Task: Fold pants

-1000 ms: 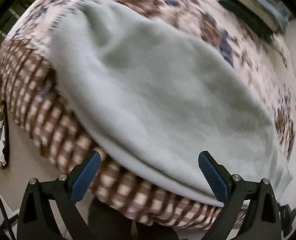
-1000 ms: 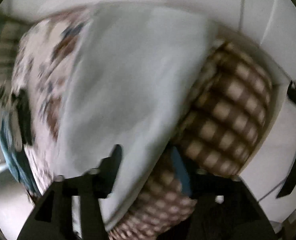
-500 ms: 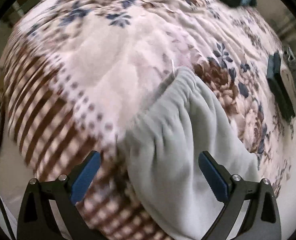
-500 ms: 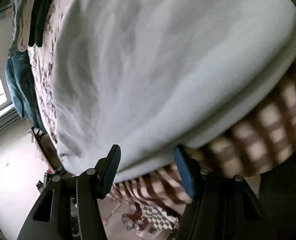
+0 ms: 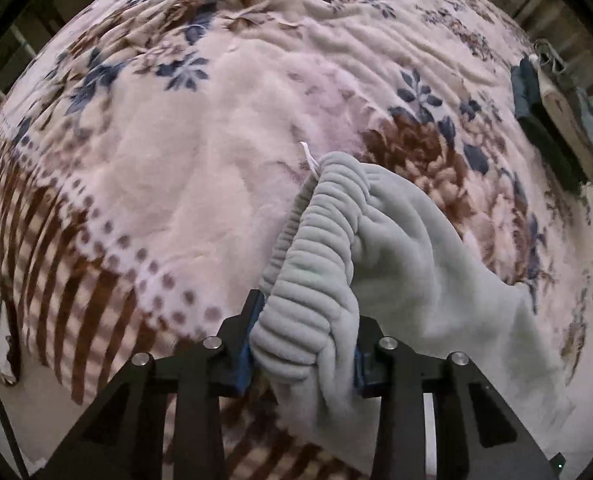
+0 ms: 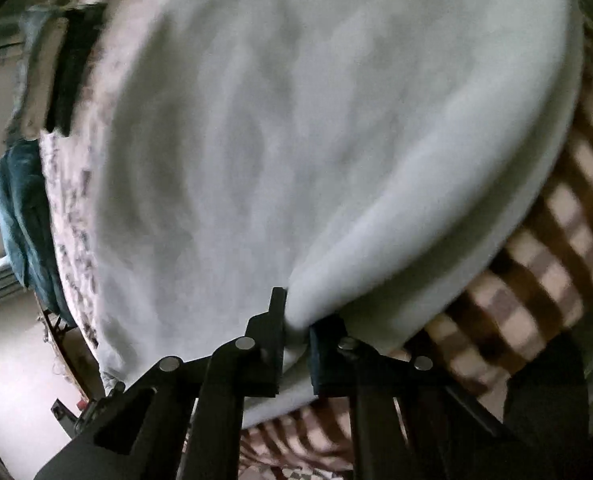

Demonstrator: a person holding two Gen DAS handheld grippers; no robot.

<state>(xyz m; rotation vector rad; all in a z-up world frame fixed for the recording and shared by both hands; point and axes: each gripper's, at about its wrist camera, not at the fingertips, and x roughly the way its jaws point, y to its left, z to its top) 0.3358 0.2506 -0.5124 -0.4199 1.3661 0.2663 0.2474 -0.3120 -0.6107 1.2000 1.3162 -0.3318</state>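
Left tool (image 5: 304, 344) clenches the pants' (image 5: 396, 248) waistband; right tool (image 6: 296, 336) pinches their 6 o'clock edge, ready for lifting and folding.

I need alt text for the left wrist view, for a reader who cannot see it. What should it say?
The left gripper is shut on the ribbed waistband of light grey pants, which trail to the right over a floral blanket with a brown striped border. A thin white drawstring sticks out at the waistband's far end, and dark folded clothes lie at the far right.
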